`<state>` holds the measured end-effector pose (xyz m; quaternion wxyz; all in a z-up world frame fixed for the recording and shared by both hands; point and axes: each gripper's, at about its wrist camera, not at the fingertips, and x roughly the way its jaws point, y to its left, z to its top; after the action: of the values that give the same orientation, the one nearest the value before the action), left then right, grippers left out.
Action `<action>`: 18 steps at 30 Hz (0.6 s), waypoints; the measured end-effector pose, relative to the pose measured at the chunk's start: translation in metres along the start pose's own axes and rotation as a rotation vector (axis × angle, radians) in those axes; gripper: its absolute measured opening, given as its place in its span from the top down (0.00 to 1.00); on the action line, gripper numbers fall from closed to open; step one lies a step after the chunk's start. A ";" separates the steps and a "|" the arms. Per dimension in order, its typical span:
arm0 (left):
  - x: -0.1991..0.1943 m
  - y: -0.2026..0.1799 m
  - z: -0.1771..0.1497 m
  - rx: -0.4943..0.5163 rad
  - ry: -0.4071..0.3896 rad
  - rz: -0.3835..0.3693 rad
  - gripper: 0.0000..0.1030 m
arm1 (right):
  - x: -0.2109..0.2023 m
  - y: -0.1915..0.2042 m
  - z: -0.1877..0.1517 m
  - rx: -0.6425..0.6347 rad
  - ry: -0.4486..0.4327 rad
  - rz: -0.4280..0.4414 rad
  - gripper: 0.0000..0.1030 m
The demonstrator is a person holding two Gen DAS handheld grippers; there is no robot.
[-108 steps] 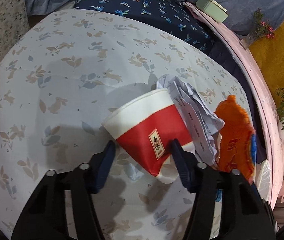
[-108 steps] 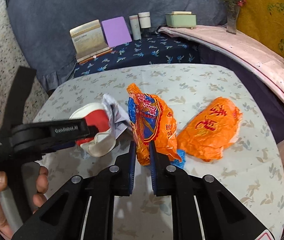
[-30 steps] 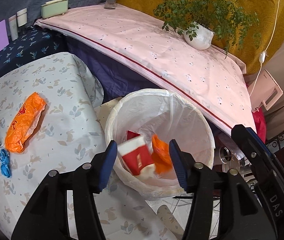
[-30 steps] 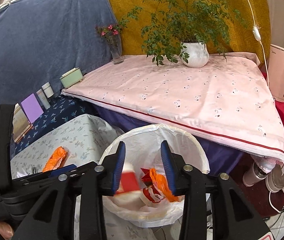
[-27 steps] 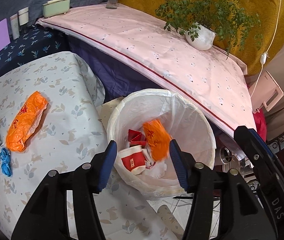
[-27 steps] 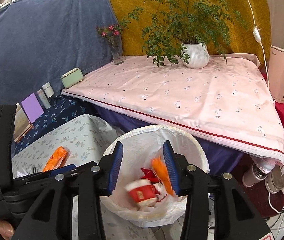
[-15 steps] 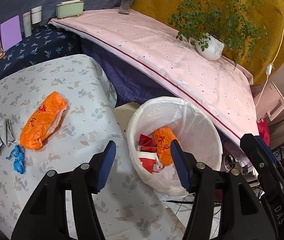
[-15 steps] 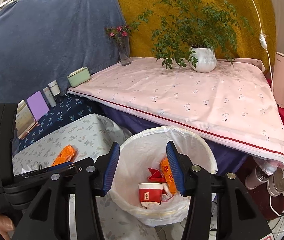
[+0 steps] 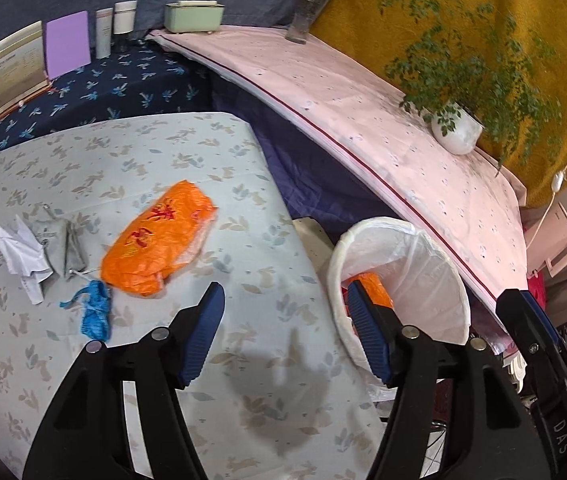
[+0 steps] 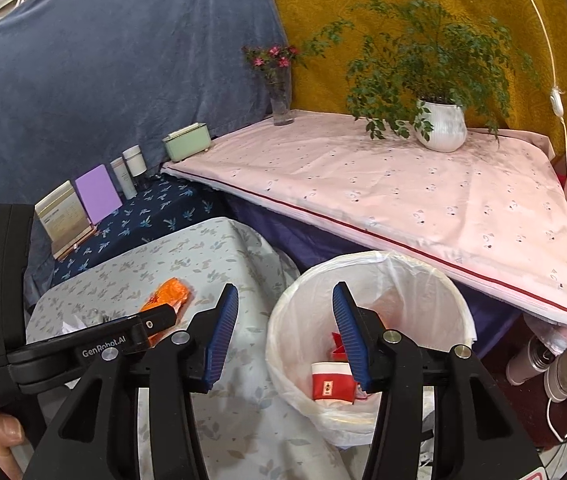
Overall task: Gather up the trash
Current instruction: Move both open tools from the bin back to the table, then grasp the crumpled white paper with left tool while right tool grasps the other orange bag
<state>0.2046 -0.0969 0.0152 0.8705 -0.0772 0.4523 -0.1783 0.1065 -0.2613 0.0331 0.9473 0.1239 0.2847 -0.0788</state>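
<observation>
Cup point(image 10: 331, 382) now binned, both grippers empty

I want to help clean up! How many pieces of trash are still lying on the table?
4: an orange bag in the middle, a blue scrap in front of it, then a grey pouch and crumpled white paper to its left. More could be hidden.

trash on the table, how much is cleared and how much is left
Done: the red paper cup and an orange wrapper lie in the white lined bin. In hand: nothing; left gripper and right gripper are open. Left on the floral table: orange plastic bag, blue scrap, grey pouch, crumpled white paper.
</observation>
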 end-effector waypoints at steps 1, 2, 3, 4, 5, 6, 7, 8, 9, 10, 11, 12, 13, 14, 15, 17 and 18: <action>-0.002 0.006 0.000 -0.010 -0.003 0.006 0.41 | 0.000 0.003 0.000 -0.004 0.001 0.003 0.53; -0.003 0.012 0.001 -0.021 -0.005 0.011 0.40 | 0.001 0.008 0.000 -0.009 0.003 0.008 0.53; -0.005 0.020 0.001 -0.036 -0.005 0.016 0.39 | 0.001 0.011 0.000 -0.012 0.004 0.011 0.53; -0.007 0.026 0.001 -0.050 -0.007 0.020 0.34 | 0.001 0.016 -0.001 -0.016 0.006 0.016 0.53; -0.009 0.033 0.001 -0.064 -0.011 0.023 0.32 | 0.002 0.021 -0.002 -0.019 0.007 0.018 0.52; -0.012 0.042 0.001 -0.081 -0.017 0.030 0.32 | 0.003 0.025 -0.003 -0.022 0.009 0.022 0.49; -0.015 0.049 0.002 -0.090 -0.021 0.040 0.32 | 0.004 0.030 -0.004 -0.024 0.010 0.027 0.48; -0.016 0.054 0.002 -0.096 -0.025 0.049 0.32 | 0.005 0.034 -0.005 -0.027 0.013 0.032 0.48; -0.018 0.062 0.002 -0.106 -0.029 0.063 0.32 | 0.006 0.039 -0.006 -0.034 0.017 0.038 0.48; -0.020 0.069 0.003 -0.117 -0.031 0.073 0.32 | 0.008 0.045 -0.008 -0.041 0.020 0.042 0.48; -0.022 0.079 0.003 -0.134 -0.034 0.083 0.32 | 0.009 0.049 -0.009 -0.047 0.025 0.047 0.48; -0.023 0.086 0.003 -0.149 -0.035 0.089 0.31 | 0.011 0.054 -0.010 -0.053 0.029 0.053 0.48; -0.024 0.095 0.003 -0.165 -0.036 0.095 0.31 | 0.013 0.060 -0.012 -0.059 0.035 0.059 0.48; -0.025 0.105 0.003 -0.182 -0.038 0.105 0.31 | 0.015 0.065 -0.013 -0.063 0.040 0.063 0.48; -0.026 0.112 0.003 -0.193 -0.040 0.114 0.31 | 0.018 0.070 -0.014 -0.067 0.045 0.068 0.48; -0.028 0.127 0.001 -0.217 -0.042 0.128 0.31 | 0.022 0.079 -0.017 -0.076 0.056 0.078 0.47; -0.029 0.137 0.001 -0.234 -0.043 0.134 0.31 | 0.025 0.082 -0.018 -0.079 0.062 0.084 0.47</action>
<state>0.2233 0.0403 -0.0029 0.8748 -0.1517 0.4556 -0.0642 0.1360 -0.1793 0.0199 0.9447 0.1005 0.3112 -0.0240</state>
